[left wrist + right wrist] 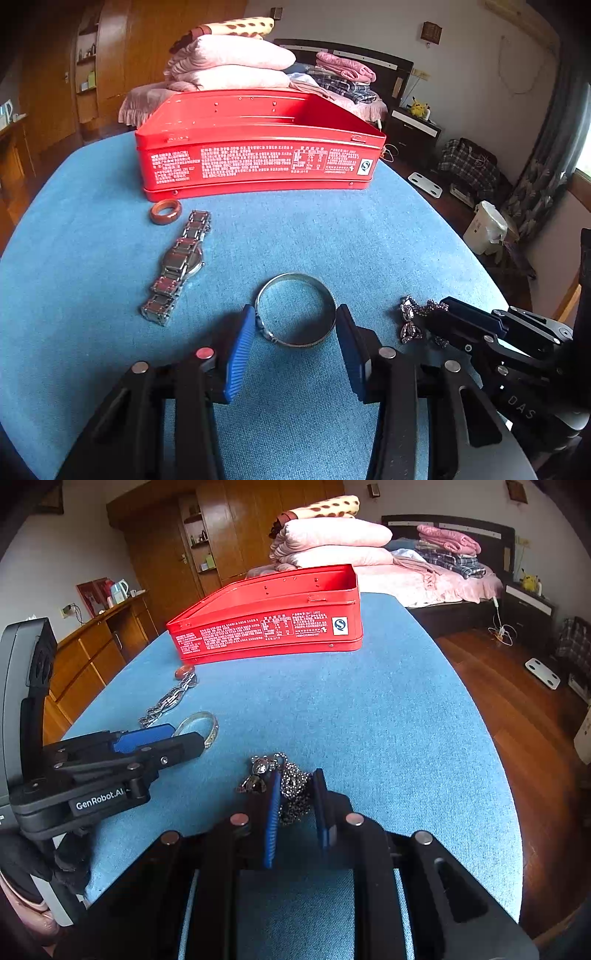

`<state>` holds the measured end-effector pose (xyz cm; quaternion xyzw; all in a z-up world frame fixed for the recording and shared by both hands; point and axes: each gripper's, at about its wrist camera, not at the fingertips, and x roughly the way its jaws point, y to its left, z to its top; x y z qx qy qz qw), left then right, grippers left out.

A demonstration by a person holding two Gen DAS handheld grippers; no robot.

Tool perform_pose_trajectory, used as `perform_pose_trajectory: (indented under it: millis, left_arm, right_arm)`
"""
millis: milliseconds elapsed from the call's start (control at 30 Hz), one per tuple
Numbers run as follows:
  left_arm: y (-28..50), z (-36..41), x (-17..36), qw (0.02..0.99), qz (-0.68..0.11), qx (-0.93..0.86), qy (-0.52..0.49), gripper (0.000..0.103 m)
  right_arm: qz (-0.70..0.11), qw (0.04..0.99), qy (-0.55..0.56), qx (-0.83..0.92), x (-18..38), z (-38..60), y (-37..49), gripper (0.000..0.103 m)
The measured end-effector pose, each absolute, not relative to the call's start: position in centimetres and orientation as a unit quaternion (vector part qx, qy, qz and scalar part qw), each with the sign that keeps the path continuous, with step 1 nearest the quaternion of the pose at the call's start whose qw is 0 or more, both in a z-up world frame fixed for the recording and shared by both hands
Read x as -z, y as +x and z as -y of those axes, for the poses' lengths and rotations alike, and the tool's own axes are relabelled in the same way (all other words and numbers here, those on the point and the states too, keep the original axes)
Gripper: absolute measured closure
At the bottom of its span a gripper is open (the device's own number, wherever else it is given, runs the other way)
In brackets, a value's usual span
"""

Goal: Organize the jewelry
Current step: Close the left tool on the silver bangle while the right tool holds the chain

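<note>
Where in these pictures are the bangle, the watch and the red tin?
bangle (pixel 295 277): left wrist view, far rim of the hoop.
watch (pixel 181 260): left wrist view, the case.
red tin (pixel 266 631): right wrist view, printed front wall.

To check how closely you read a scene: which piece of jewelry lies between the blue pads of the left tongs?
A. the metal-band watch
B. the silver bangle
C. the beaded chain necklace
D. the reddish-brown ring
B. In the left wrist view the silver bangle lies flat on the blue cloth between the open left tongs, while the watch and ring lie farther off to the left.
</note>
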<state>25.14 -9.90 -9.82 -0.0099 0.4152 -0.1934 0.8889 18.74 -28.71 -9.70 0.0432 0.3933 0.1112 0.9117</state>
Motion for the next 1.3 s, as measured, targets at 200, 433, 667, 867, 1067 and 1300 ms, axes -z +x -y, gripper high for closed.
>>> perform_pose_trajectory:
  millis: [200,433,667,867,1067,1300]
  left_arm:
    - [25.1,10.0,9.7,0.885,-0.421,0.198,-0.004,0.058]
    - [25.3,11.5,9.8,0.887,-0.418,0.197,0.019,0.043]
    - [25.0,10.4,9.7,0.890,-0.411,0.196,0.010,0.055]
    - [24.2,8.9,9.4,0.894,-0.407,0.189,-0.005,0.055]
    - [23.5,7.8,9.2,0.900,-0.400,0.174,0.000,0.055]
    - [23.2,7.5,9.1,0.899,-0.399,0.180,-0.010,0.055]
  right_arm:
    - [-0.395,0.910,0.049,-0.116,9.6,28.9,18.7,0.081]
    - [-0.397,0.909,0.042,-0.118,9.4,28.6,18.8,0.076]
    - [-0.397,0.909,0.025,-0.122,9.3,28.2,18.7,0.052]
    - [-0.405,0.906,0.006,-0.125,9.5,27.7,19.4,0.047]
    - [-0.406,0.907,-0.009,-0.116,9.7,26.6,19.9,0.058]
    - [-0.398,0.912,-0.036,-0.095,10.0,25.1,19.9,0.059]
